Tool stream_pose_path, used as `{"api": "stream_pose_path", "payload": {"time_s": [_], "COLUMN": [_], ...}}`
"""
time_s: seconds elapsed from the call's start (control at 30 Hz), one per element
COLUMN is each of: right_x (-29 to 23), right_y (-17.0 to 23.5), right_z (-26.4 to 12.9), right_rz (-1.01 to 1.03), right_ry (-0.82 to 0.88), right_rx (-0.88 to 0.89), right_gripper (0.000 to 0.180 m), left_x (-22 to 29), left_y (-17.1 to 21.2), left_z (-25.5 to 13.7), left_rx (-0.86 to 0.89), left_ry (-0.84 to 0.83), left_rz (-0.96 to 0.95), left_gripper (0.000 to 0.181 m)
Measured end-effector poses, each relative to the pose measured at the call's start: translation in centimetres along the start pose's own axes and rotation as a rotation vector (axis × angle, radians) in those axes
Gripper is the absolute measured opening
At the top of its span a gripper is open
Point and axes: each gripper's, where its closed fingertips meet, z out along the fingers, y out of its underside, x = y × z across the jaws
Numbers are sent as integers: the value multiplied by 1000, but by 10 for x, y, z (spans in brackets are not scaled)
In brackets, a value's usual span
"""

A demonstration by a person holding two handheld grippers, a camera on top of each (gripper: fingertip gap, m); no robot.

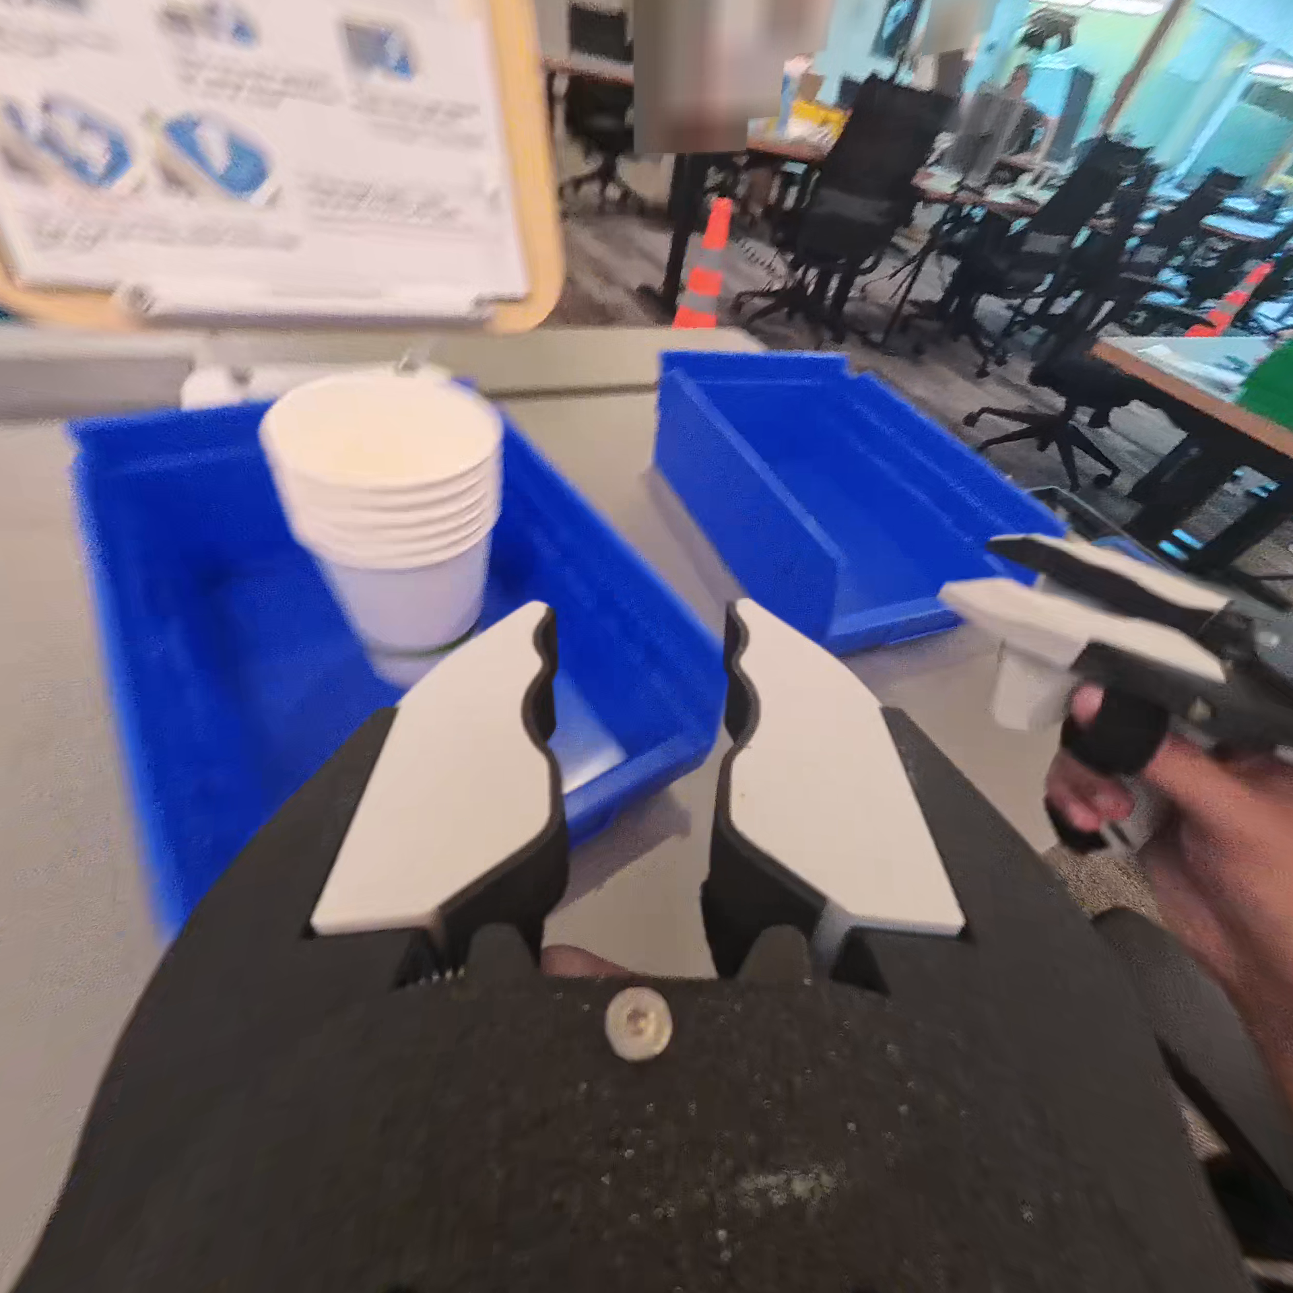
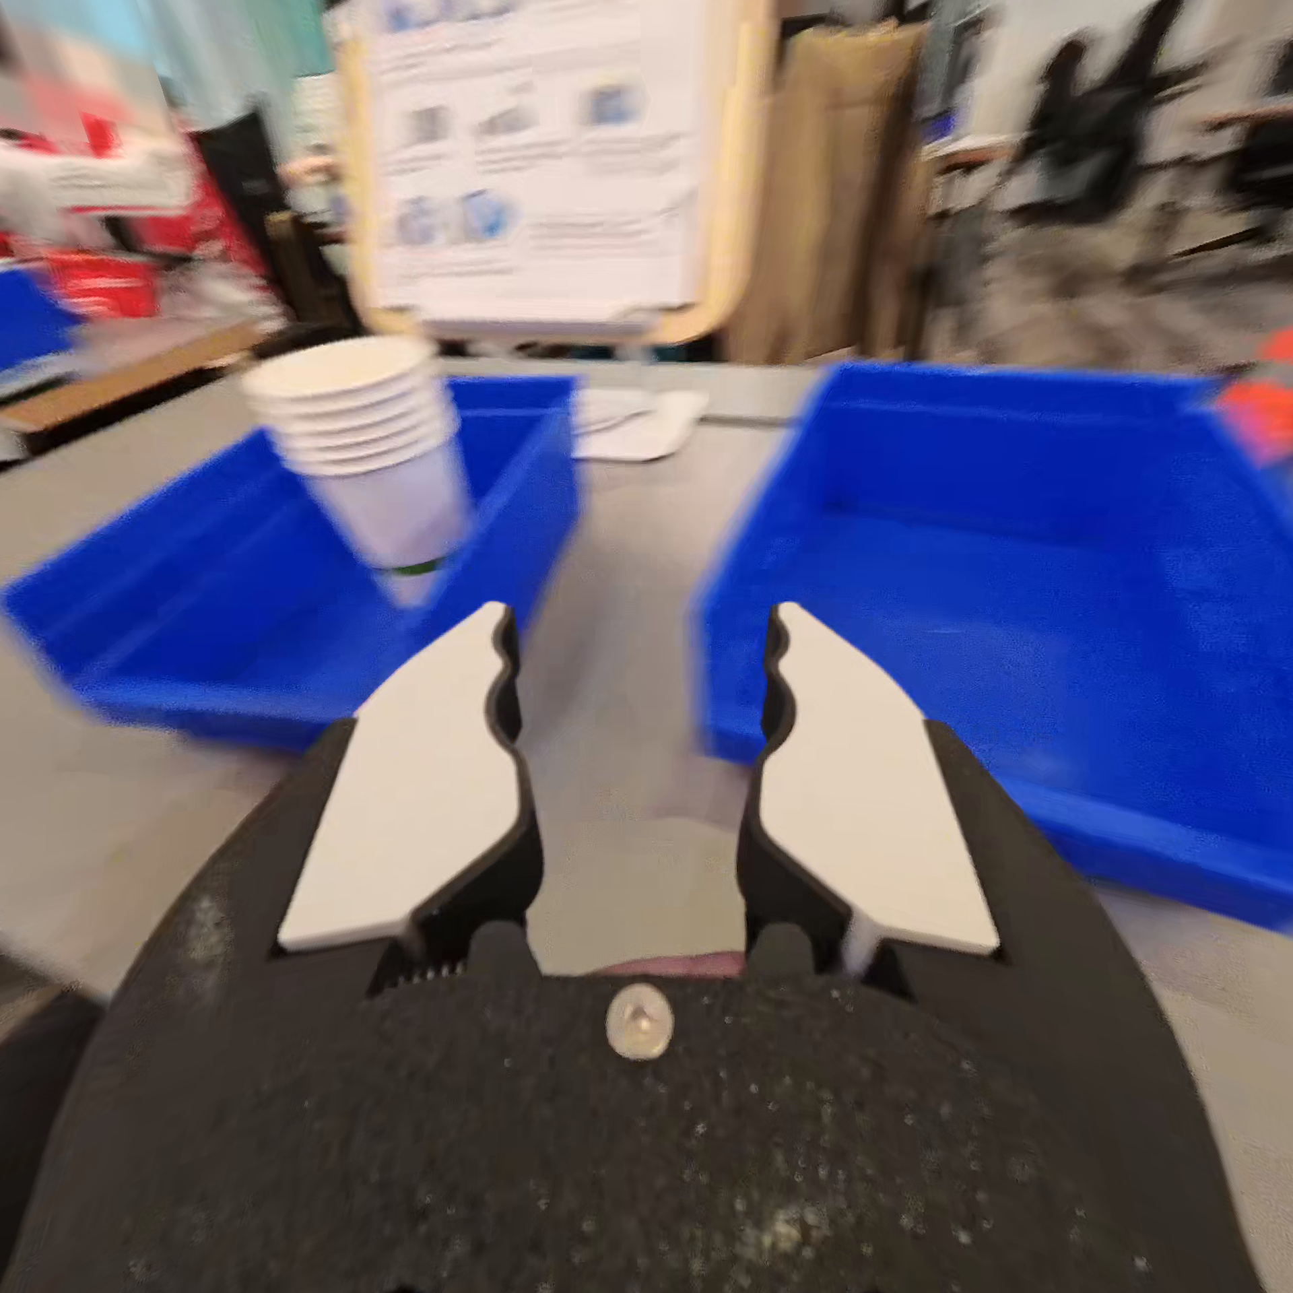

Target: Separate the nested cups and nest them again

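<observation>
A stack of several nested white paper cups [image 1: 392,511] stands upright in the left blue bin [image 1: 630,672]. It also shows in the right wrist view [image 2: 371,462], in that same bin [image 2: 210,630]. My left gripper [image 1: 640,623] is open and empty, just in front of the left bin, right of the cups. My right gripper [image 2: 640,623] is open and empty, over the grey table between the two bins. It also shows at the right of the left wrist view [image 1: 979,574], held by a hand, near the right bin's front corner.
The right blue bin [image 1: 839,504] [image 2: 1014,595] holds nothing. A board with printed sheets [image 1: 280,161] stands behind the bins. A white flat item [image 2: 637,427] lies on the grey table at the back. Orange cones [image 1: 707,266] and office chairs stand beyond the table.
</observation>
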Motion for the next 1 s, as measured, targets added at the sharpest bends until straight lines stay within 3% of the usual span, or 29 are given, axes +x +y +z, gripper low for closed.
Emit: {"api": "stream_pose_path", "payload": {"time_s": [0.07,0.17,0.3,0.4,0.5,0.63,0.77,1.0], "right_x": [-58,-95,-101,-97,-82,-91,-134,-230], "right_y": [24,52,66,64,57,56,47,36], "right_z": [27,59,92,107,110,110,111,165], "right_rz": [31,70,96,99,142,172,180,194], "right_ry": [-113,-132,-73,-35,53,89,38,-23], "right_rx": [-48,-118,-178,-191,-173,-127,-80,-91], "right_gripper": [65,67,61,34,4,4,4,4], "left_x": [-48,-119,-146,-151,-158,-164,-189,-278], "left_y": [21,59,85,93,88,87,82,55], "left_z": [-12,-26,-15,4,9,4,-26,-80], "left_rx": [-45,-37,-41,-82,-98,-101,-98,-97], "left_ry": [-115,-360,-404,-395,-412,-454,-467,-571], "left_rz": [-29,-30,-107,-112,-139,-89,-83,-27], "left_gripper": [53,54,53,37,8,4,4,4]}}
